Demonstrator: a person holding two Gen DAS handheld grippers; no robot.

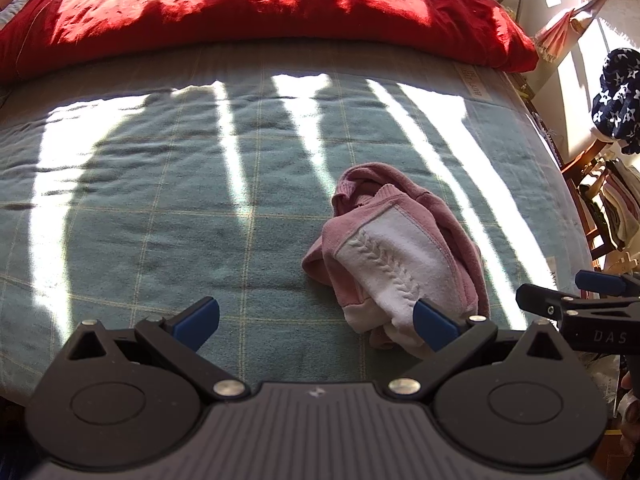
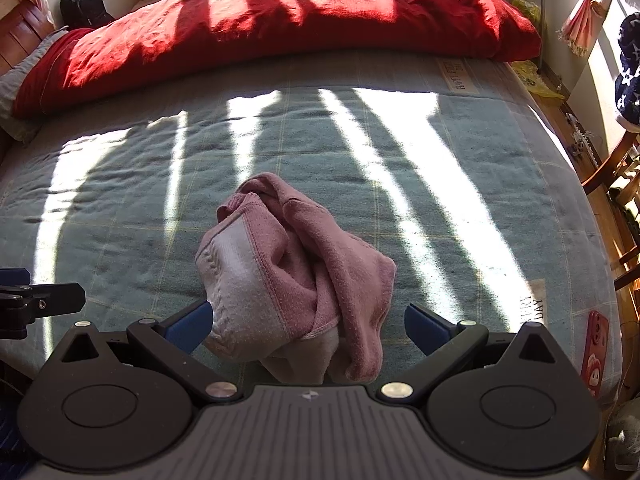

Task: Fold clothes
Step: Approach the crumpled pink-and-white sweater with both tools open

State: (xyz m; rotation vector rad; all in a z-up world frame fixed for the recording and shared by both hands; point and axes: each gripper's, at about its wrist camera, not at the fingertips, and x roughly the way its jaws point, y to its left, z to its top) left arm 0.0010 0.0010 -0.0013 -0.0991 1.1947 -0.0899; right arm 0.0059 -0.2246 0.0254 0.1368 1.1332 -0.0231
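Note:
A crumpled pink and white garment [image 1: 394, 250] lies in a heap on the green checked bed cover [image 1: 160, 208]. My left gripper [image 1: 316, 322] is open, its right fingertip at the garment's near edge. In the right wrist view the garment [image 2: 296, 280] lies just ahead, between the open fingers of my right gripper [image 2: 308, 326]. The left fingertip [image 2: 192, 326] is touching or almost touching the white part. The right gripper also shows at the right edge of the left wrist view [image 1: 576, 300].
A long red pillow [image 2: 280, 20] lies across the far end of the bed. A red phone [image 2: 596, 354] lies at the bed's right edge. Wooden furniture [image 2: 616, 184] and a star-patterned dark cloth [image 1: 618, 96] stand to the right.

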